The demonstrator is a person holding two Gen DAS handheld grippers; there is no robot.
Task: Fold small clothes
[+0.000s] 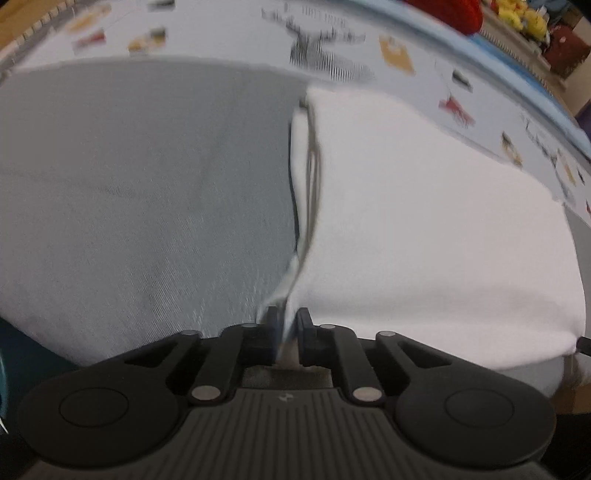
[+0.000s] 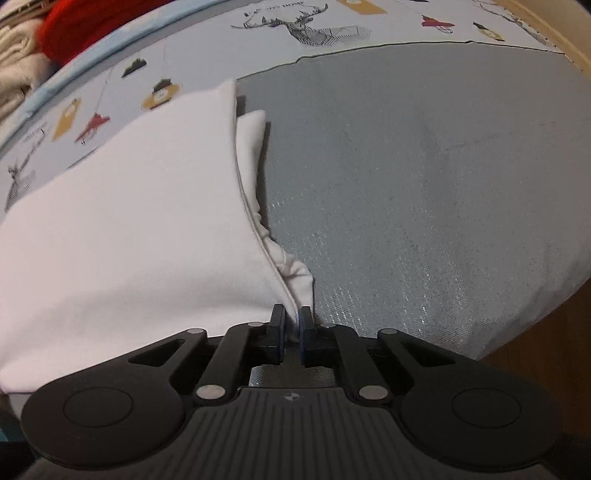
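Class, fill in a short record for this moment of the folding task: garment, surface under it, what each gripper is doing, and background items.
garment: white garment, partly folded, layered edges showing
surface: grey mat lying on a printed tablecloth with a deer drawing
left gripper: shut on the white garment's edge, cloth pinched between the pads
right gripper: shut on the white garment's edge, where it meets the grey mat
background: red fabric item beyond the table edge; yellow objects, too blurred to name
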